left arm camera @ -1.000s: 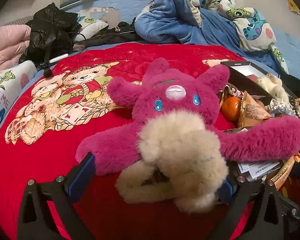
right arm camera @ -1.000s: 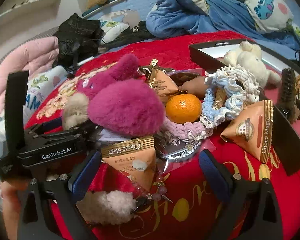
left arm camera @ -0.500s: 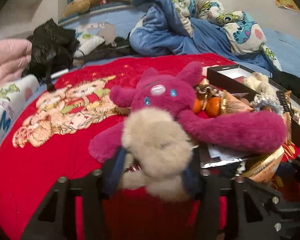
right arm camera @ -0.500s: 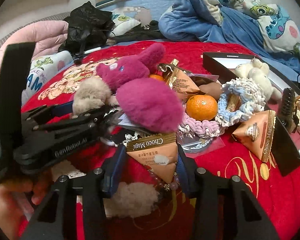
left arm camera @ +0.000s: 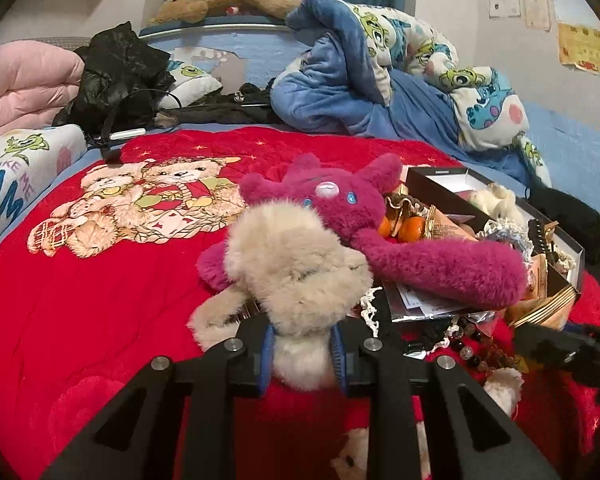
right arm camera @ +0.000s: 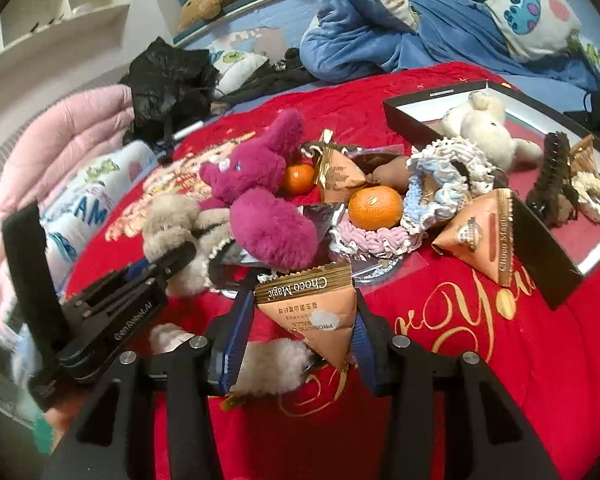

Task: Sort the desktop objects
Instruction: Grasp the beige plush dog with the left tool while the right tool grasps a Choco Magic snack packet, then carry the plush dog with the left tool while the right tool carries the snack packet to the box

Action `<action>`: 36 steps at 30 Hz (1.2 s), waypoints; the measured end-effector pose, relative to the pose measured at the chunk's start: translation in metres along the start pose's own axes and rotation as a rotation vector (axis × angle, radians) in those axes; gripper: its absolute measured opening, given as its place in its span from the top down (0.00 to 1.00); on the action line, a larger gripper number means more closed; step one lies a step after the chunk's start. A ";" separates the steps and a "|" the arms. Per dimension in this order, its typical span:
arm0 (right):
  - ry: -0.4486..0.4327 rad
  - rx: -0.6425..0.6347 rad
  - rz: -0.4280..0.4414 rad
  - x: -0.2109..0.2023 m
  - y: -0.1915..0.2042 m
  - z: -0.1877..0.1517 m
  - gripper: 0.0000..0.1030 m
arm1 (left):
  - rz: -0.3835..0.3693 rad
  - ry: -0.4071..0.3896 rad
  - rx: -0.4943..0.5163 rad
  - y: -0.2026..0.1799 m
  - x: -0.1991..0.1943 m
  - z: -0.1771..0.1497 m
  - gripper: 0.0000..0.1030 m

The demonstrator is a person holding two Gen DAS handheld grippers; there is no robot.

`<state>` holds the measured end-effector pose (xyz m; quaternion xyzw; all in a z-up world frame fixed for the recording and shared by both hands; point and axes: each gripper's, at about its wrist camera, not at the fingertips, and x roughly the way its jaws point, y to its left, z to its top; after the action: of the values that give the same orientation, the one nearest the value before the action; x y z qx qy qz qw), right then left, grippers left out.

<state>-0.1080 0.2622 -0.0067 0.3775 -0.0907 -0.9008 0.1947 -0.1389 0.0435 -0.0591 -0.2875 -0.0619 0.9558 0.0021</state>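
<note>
A beige fluffy plush [left arm camera: 296, 264] lies against a magenta plush toy [left arm camera: 340, 204] on the red blanket [left arm camera: 100, 280]. My left gripper [left arm camera: 302, 344] is closing its jaws, and the blue pads press into the beige plush's lower end. In the right wrist view the left gripper [right arm camera: 176, 256] reaches into the same plush from the left. My right gripper [right arm camera: 302, 324] is shut on a tan Choco Magic packet [right arm camera: 308, 300], gripped by its two sides and raised a little off the blanket.
The pile holds two oranges [right arm camera: 374, 206], a second tan packet [right arm camera: 484, 236], crocheted scrunchies [right arm camera: 440, 172] and foil wrappers. A black box [right arm camera: 540, 256] at right contains a white plush [right arm camera: 480, 128] and a black hair claw [right arm camera: 552, 176]. Bedding and a black bag [left arm camera: 120, 64] lie behind.
Both grippers went from wide open to closed, the left onto the beige plush, the right onto the tan packet. Both have lifted slightly, and the packet has come up with the right one.
</note>
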 end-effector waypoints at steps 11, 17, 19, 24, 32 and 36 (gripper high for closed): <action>-0.026 -0.011 0.046 -0.015 0.007 0.001 0.56 | 0.030 -0.049 -0.012 0.004 -0.026 -0.010 0.79; -0.034 0.006 0.066 -0.019 0.004 0.004 0.56 | 0.018 -0.060 -0.049 0.013 -0.039 -0.015 0.80; -0.041 0.011 0.069 -0.021 0.003 0.005 0.56 | 0.010 -0.064 -0.060 0.016 -0.043 -0.017 0.80; -0.050 0.016 0.080 -0.025 0.001 0.007 0.56 | 0.008 -0.097 -0.062 0.019 -0.061 -0.020 0.81; -0.063 0.026 0.106 -0.029 0.002 0.009 0.56 | 0.013 -0.106 -0.048 0.019 -0.082 -0.025 0.81; -0.059 0.004 0.111 -0.029 0.007 0.008 0.56 | 0.011 -0.101 -0.039 0.017 -0.087 -0.027 0.81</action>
<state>-0.0934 0.2686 0.0200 0.3456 -0.1191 -0.8992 0.2405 -0.0511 0.0264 -0.0362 -0.2393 -0.0790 0.9677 -0.0121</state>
